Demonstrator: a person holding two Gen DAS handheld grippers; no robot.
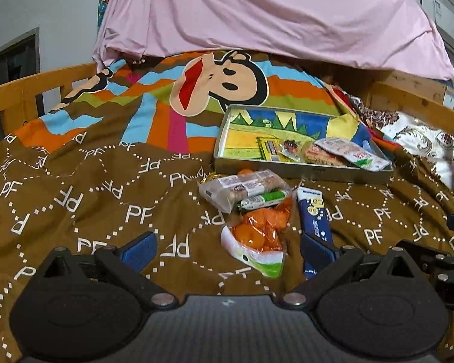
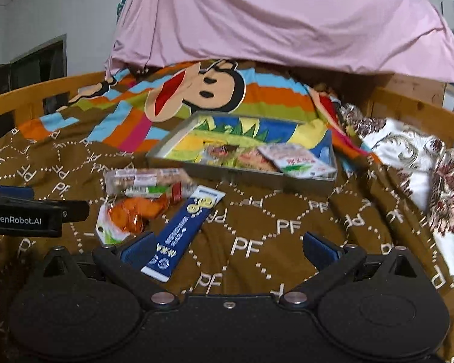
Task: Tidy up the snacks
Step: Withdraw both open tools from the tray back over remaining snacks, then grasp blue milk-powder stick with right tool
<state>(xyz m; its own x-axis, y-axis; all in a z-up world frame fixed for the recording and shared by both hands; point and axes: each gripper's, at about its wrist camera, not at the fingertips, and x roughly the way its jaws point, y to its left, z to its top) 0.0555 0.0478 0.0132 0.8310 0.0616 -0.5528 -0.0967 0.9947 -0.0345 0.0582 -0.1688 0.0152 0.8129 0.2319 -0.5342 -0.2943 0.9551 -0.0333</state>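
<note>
Splayed jaws frame loose snacks (image 1: pixel 254 208) before tin tray (image 1: pixel 299 172).

Left gripper (image 1: pixel 228 249) and right gripper (image 2: pixel 227 249) both gape wide.

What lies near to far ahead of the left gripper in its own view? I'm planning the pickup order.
Left gripper → orange snack bag → green-wrapped roll → clear biscuit pack → metal tray with snacks already inside → monkey-print quilt.
</note>
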